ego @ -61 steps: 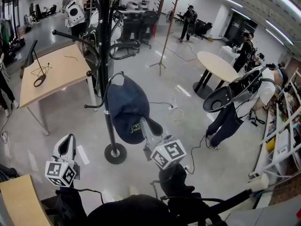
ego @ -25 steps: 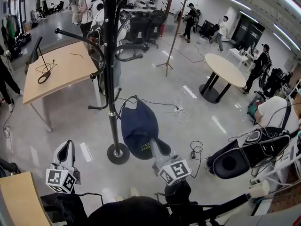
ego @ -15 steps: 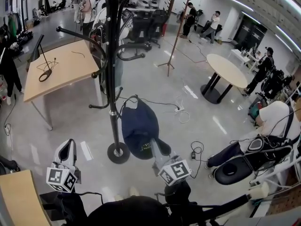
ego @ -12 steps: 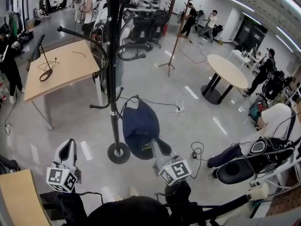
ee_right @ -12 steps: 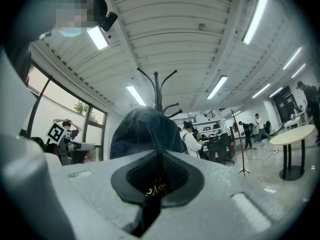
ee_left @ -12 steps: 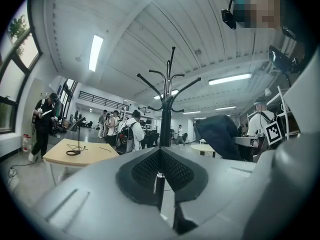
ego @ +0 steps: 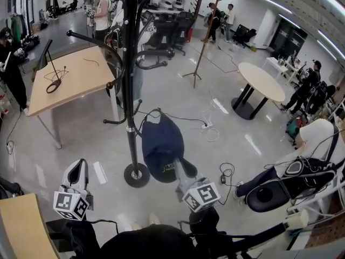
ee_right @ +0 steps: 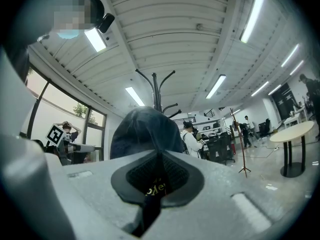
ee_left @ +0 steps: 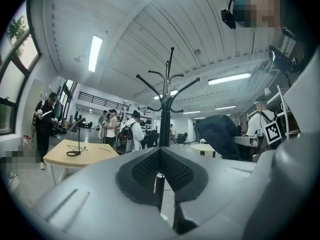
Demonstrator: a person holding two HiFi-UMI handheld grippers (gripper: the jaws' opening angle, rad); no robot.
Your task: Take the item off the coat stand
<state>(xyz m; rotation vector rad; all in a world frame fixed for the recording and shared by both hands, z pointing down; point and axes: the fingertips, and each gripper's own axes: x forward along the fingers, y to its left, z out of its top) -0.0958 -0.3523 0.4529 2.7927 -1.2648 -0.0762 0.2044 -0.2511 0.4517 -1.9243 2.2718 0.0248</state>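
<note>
A dark navy cap [ego: 160, 142] hangs from my right gripper [ego: 174, 166], which is shut on its brim. The cap is just right of the black coat stand [ego: 130, 85], and its back strap is close to a low hook; touching or apart, I cannot tell. In the right gripper view the cap [ee_right: 145, 131] fills the space above the right gripper [ee_right: 159, 156], with the stand's top [ee_right: 155, 91] behind it. My left gripper [ego: 76, 169] is held low at the left, shut and empty. In the left gripper view the left gripper [ee_left: 160, 151] points at the stand [ee_left: 164, 119], and the cap [ee_left: 217, 134] is at the right.
A wooden table [ego: 64, 82] stands left of the stand's round base [ego: 136, 175]. A round table [ego: 262, 81] and a wooden coat stand [ego: 200, 39] are further back. Cables [ego: 206, 128] lie on the floor. A person [ego: 310, 139] with black gear is at the right, and several people stand at the back.
Since the earliest frame the cap has come away from the stand's low hook and sits lower and to the right. Over the last second both grippers hold still; only people in the background move.
</note>
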